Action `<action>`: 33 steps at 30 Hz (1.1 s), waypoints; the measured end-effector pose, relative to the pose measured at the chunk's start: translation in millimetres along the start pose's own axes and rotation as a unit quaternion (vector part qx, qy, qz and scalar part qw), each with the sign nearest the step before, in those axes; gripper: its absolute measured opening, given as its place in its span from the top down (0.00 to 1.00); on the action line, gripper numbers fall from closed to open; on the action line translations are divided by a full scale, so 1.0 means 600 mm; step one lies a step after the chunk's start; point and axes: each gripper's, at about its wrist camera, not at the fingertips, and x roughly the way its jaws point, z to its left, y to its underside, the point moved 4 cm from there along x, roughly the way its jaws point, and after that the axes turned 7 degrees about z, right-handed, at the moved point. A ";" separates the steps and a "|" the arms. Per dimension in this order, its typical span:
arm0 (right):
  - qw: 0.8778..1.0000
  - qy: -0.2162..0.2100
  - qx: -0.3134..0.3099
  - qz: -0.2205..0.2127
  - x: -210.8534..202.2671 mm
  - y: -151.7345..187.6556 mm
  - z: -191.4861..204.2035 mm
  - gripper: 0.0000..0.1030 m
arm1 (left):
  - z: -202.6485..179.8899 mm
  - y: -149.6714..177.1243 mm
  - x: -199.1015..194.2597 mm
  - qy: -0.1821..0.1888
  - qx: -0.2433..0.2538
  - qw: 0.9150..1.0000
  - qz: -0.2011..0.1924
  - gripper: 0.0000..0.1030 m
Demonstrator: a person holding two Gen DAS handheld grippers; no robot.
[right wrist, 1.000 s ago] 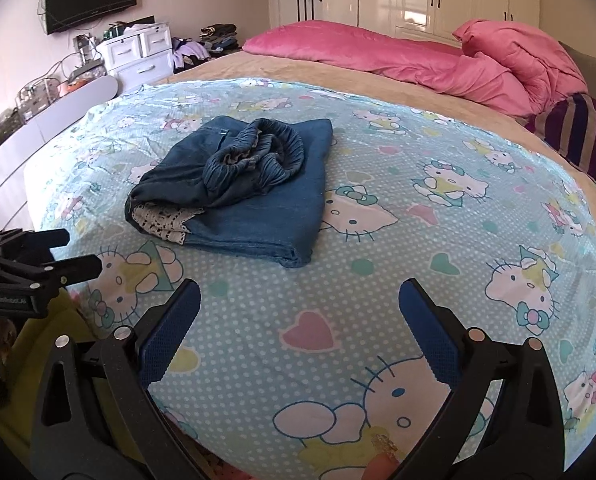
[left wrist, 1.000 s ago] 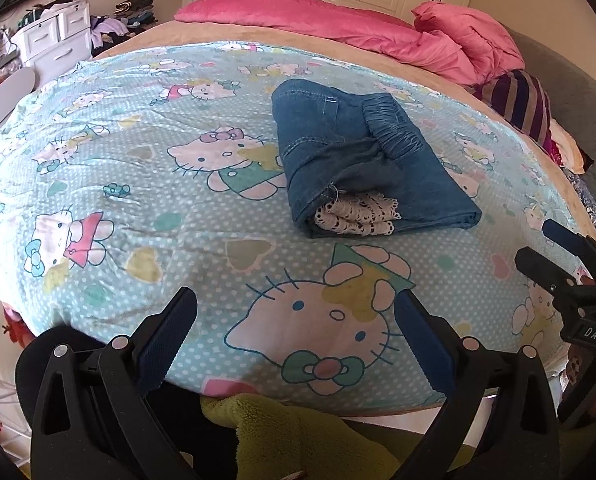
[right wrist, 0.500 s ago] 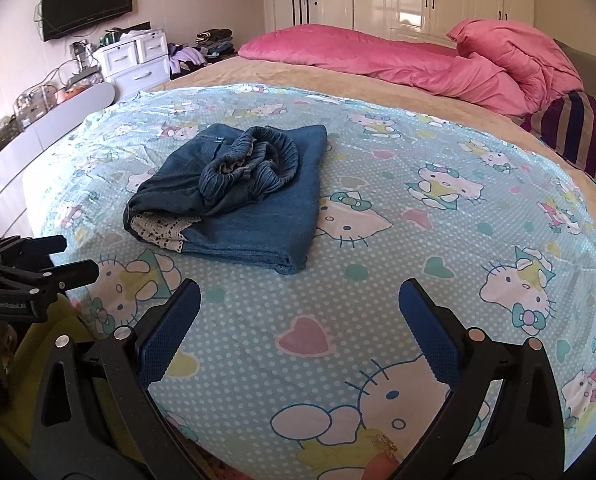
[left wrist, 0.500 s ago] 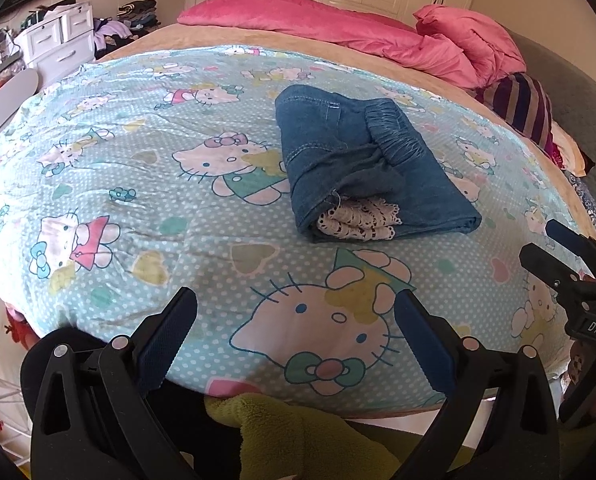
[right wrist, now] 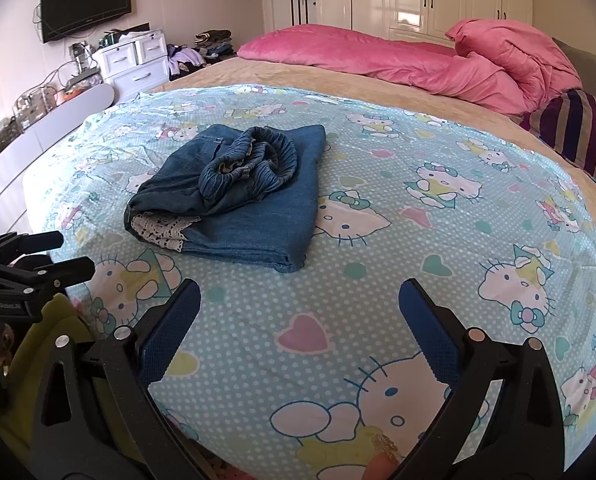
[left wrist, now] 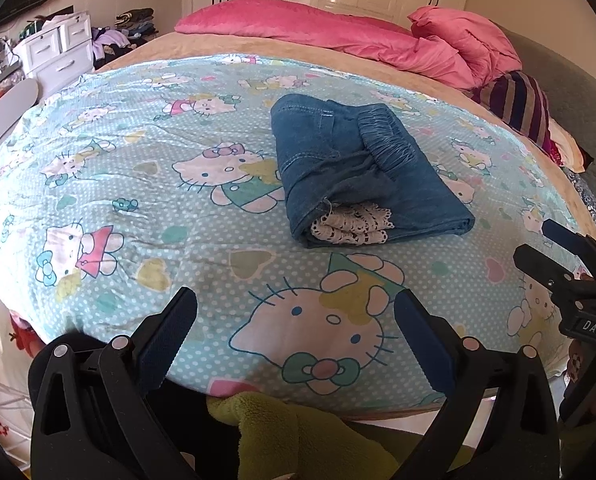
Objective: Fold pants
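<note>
The pants (left wrist: 361, 172) lie folded in a thick bundle on the cartoon-cat sheet (left wrist: 138, 184) in the middle of the bed, white lace trim (left wrist: 349, 226) poking from the near end (the gathered waistband sits on top). The left gripper (left wrist: 296, 332) hangs at the near edge of the bed, its jaws wide apart and holding nothing. The right gripper (right wrist: 299, 320) hangs just beside it, jaws likewise spread and bare. Both are well apart from the pants. A pink quilt (right wrist: 397, 60) is heaped at the far end.
</note>
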 end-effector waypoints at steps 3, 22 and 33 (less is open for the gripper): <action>1.000 0.000 0.002 0.001 0.000 0.000 -0.001 0.09 | -0.002 0.000 -0.002 -0.002 0.004 1.000 -0.002 0.04; 1.000 0.001 0.004 0.002 -0.002 -0.001 -0.005 0.09 | -0.003 -0.002 -0.001 -0.003 0.010 1.000 0.001 0.04; 1.000 0.002 0.004 0.002 0.000 -0.001 -0.006 0.09 | -0.005 -0.002 -0.002 -0.001 0.013 1.000 0.001 0.04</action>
